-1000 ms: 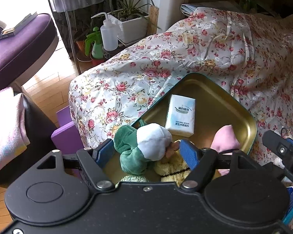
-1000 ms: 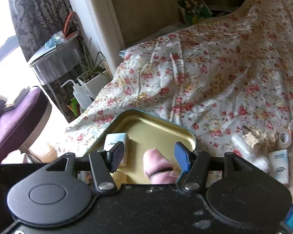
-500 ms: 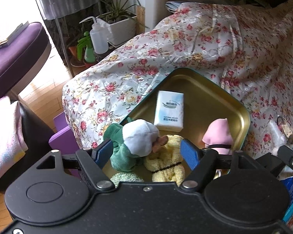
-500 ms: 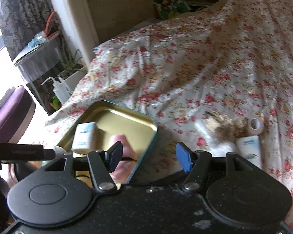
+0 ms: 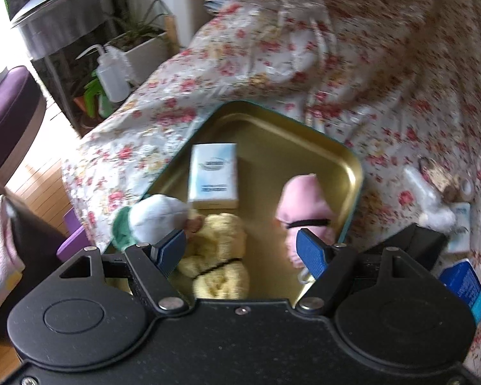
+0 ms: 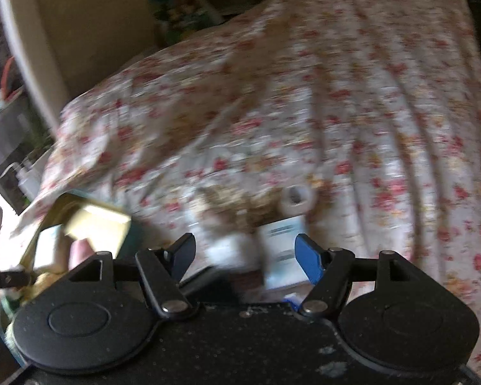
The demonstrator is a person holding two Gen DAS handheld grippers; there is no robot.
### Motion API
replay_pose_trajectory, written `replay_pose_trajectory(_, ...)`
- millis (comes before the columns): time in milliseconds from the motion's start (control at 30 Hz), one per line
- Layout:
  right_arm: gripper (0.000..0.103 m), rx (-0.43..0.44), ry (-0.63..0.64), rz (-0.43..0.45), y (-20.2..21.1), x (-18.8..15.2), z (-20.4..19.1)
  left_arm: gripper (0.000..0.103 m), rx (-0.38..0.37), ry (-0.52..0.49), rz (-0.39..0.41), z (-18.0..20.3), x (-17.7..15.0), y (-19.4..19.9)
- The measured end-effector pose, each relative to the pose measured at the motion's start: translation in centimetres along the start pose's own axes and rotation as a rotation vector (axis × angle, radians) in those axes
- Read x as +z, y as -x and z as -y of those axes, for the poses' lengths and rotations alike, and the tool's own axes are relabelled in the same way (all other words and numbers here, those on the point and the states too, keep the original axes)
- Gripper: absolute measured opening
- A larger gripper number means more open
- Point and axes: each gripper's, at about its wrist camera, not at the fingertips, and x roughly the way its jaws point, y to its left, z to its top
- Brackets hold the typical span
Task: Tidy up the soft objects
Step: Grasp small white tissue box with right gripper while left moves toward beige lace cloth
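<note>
While the right gripper (image 6: 244, 258) hung over the floral bedspread (image 6: 336, 112) with jaws spread and nothing pinched, having just been opening, the loose pile lay dead ahead at twelve o'clock, framed between its pads. Nearest in that pile sat a white tissue pack (image 6: 283, 250), upright in view with its long axis running toward twelve; a blurred white soft lump (image 6: 231, 250) lay just beside it at eleven. Beyond, a tape roll (image 6: 296, 196) and a brown tangle (image 6: 227, 199), too blurred to identify. Judged: right hand is nearer this pile. The left gripper (image 5: 243, 252), jaws also apart and empty, hung over the gold tin (image 5: 352, 166) holding a yellow plush (image 5: 221, 256), pink roll (image 5: 304, 205), green-white plush (image 5: 150, 218) and tissue pack (image 5: 213, 173).
</note>
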Motion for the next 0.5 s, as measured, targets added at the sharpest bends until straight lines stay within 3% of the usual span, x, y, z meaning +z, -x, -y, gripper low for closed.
replay_pose_trajectory(367,0.073,-0.103,-0.099,-0.002,-0.7,2.4,4.1,0.072,-0.094,-0.144,0.013,6.8,-0.5,-0.1)
replay_pose_trajectory(500,0.085,-0.116,-0.087,0.047,-0.5,3.4,3.9,0.072,-0.138,-0.180,0.019,8.6,-0.7,0.1)
